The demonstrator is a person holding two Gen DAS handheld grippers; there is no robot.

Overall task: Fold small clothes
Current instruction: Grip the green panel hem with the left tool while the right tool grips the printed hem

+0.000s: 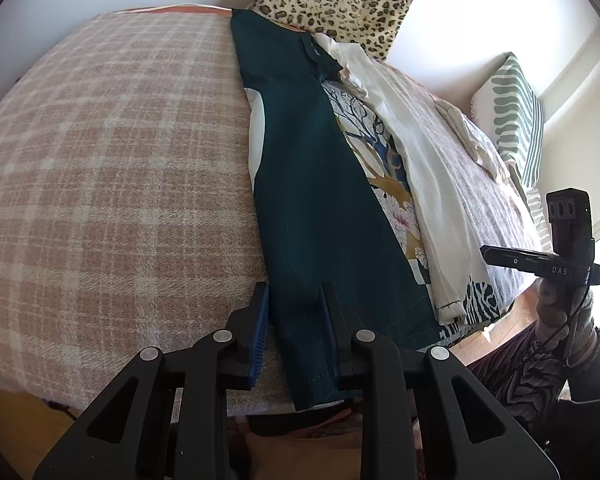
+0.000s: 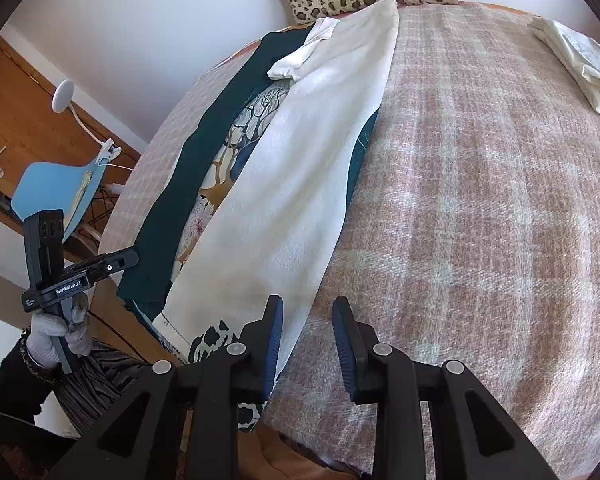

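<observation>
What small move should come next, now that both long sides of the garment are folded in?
Probably close the left tool on the near hem of the green panel. Its jaws stand open astride that edge, not pressing. The right tool is open over the plaid blanket beside the white panel, so it should shift onto that hem before lifting the near end toward the far end.

Both wrist cameras look steeply down, close over the near edge of the plaid-covered bed (image 1: 100, 160), sharing the folded garment (image 1: 300, 200).
</observation>
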